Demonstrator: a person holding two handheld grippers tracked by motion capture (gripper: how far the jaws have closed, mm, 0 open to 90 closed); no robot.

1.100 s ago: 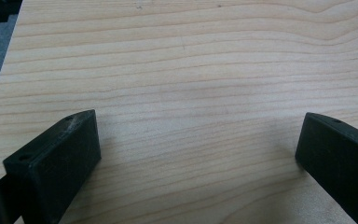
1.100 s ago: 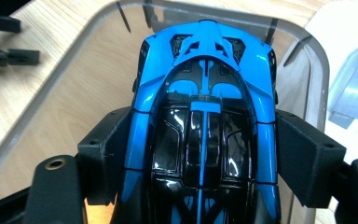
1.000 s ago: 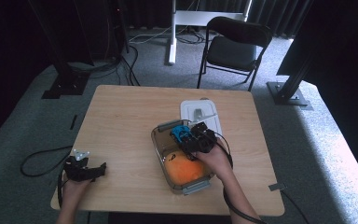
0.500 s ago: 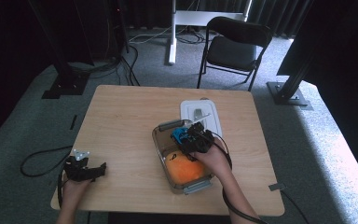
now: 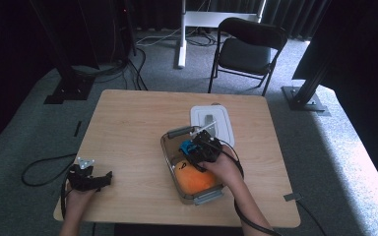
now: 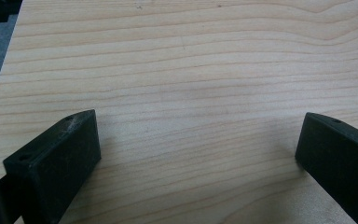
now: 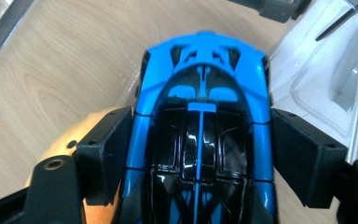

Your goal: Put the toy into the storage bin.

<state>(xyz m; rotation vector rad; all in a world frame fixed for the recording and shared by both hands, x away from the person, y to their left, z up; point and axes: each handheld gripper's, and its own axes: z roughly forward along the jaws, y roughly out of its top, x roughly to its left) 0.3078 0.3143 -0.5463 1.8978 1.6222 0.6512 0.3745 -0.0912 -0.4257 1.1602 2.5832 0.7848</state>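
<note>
Right gripper view: my right gripper (image 7: 200, 154) clamps the blue toy car (image 7: 200, 121), pads on both flanks, inside the clear container (image 5: 170, 147) near table centre. Orange item (image 5: 194, 178) at 6 o'clock, possibly plush. Left gripper (image 6: 200, 154) gapes wide, empty.

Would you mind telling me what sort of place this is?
Likely a recording studio or lab: black curtains, stand bases and cables on grey carpet, and a folding chair behind a wooden table.
</note>
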